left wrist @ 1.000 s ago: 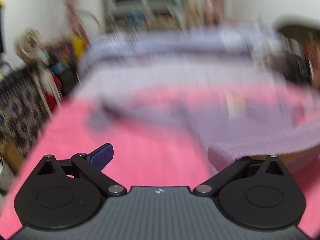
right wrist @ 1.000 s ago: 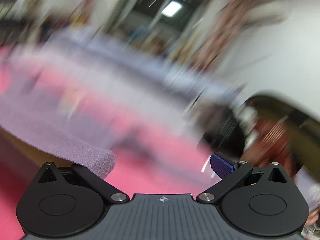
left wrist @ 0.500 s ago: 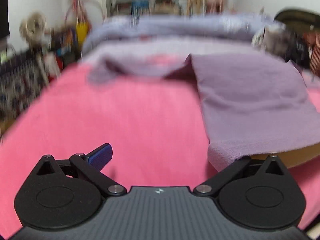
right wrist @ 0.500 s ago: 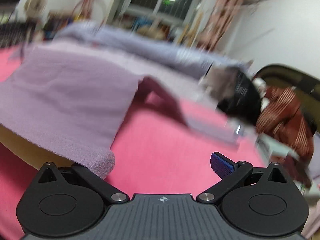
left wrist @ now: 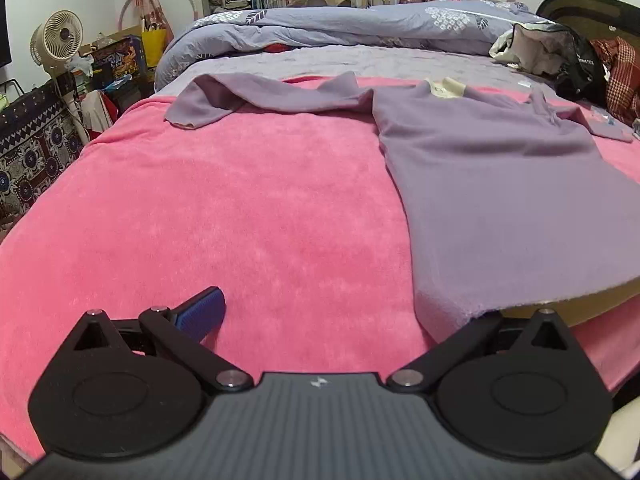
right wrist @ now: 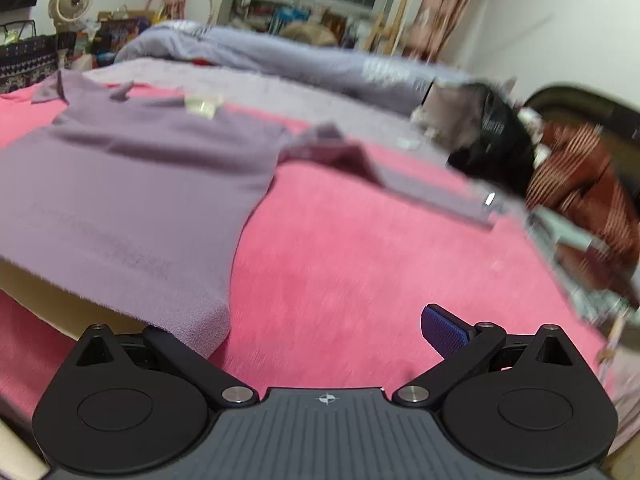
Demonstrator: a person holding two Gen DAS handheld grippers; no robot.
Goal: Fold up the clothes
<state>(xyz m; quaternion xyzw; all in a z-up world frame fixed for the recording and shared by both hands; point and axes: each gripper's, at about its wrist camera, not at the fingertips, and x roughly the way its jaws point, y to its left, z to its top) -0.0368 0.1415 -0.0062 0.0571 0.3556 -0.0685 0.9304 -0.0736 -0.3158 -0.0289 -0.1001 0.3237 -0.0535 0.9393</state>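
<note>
Right across the bed lies a pink blanket point(left wrist: 248, 208), and on it a purple sweater point(left wrist: 500, 184) is spread flat, its collar toward the bed's far end where a blue-grey duvet point(left wrist: 340, 24) is bunched. One sleeve point(left wrist: 240, 100) trails toward the blanket's far left corner; the other sleeve point(right wrist: 408, 176) reaches toward the right edge, near a heap of dark clothes point(right wrist: 500, 144). The hem sits at the near edge, lifted — its two corners drape over the fingers. The left gripper point(left wrist: 332, 320) stands spread wide with the hem's left corner over its right finger; the right gripper point(right wrist: 320, 336), equally wide apart, carries the opposite corner on its left finger.
</note>
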